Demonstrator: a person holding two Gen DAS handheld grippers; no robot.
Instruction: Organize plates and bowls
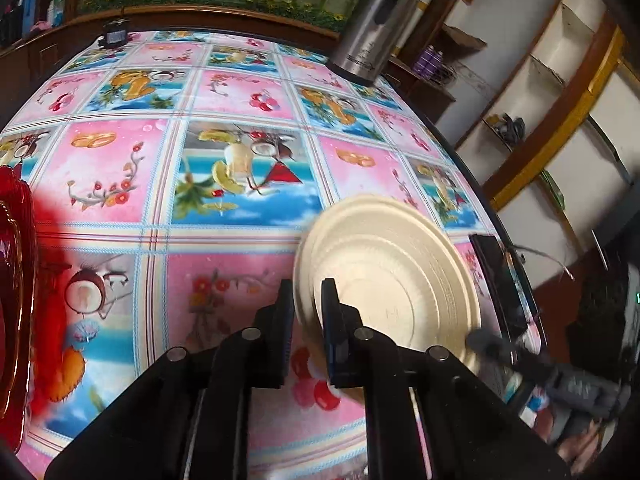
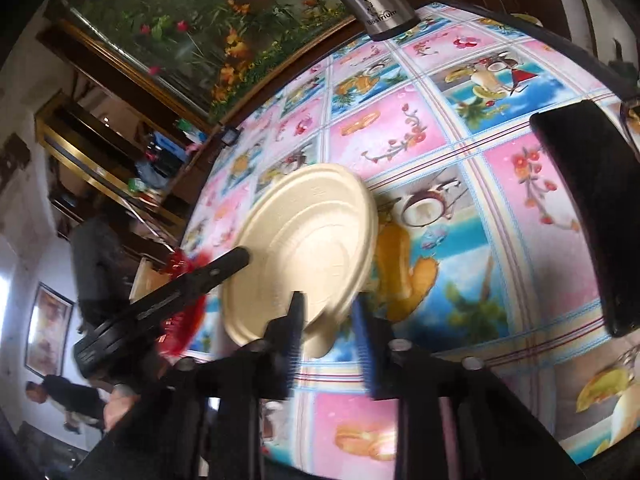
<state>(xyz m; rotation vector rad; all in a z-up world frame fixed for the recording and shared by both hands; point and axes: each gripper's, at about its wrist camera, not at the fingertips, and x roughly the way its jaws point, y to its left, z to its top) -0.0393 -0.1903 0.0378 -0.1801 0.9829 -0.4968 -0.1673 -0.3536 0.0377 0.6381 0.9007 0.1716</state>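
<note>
A stack of cream plates (image 1: 392,272) hangs tilted just above the patterned tablecloth. My left gripper (image 1: 308,286) is shut on its left rim. In the right wrist view the same stack (image 2: 316,232) shows one left finger (image 2: 224,268) lying against its far rim. My right gripper (image 2: 328,304) straddles the near rim with a visible gap beside the blue pad, so it stands open. It appears blurred at the stack's lower right edge (image 1: 492,344) in the left wrist view. Red glass plates (image 1: 12,280) lie at the table's left side, partly hidden (image 2: 184,320) behind the left gripper.
A steel kettle (image 1: 372,24) stands at the table's far edge. A black phone (image 1: 500,280) lies by the right edge, close to the plates (image 2: 592,216). A small black device (image 1: 116,34) sits at the far left. People (image 2: 60,400) stand beyond the table.
</note>
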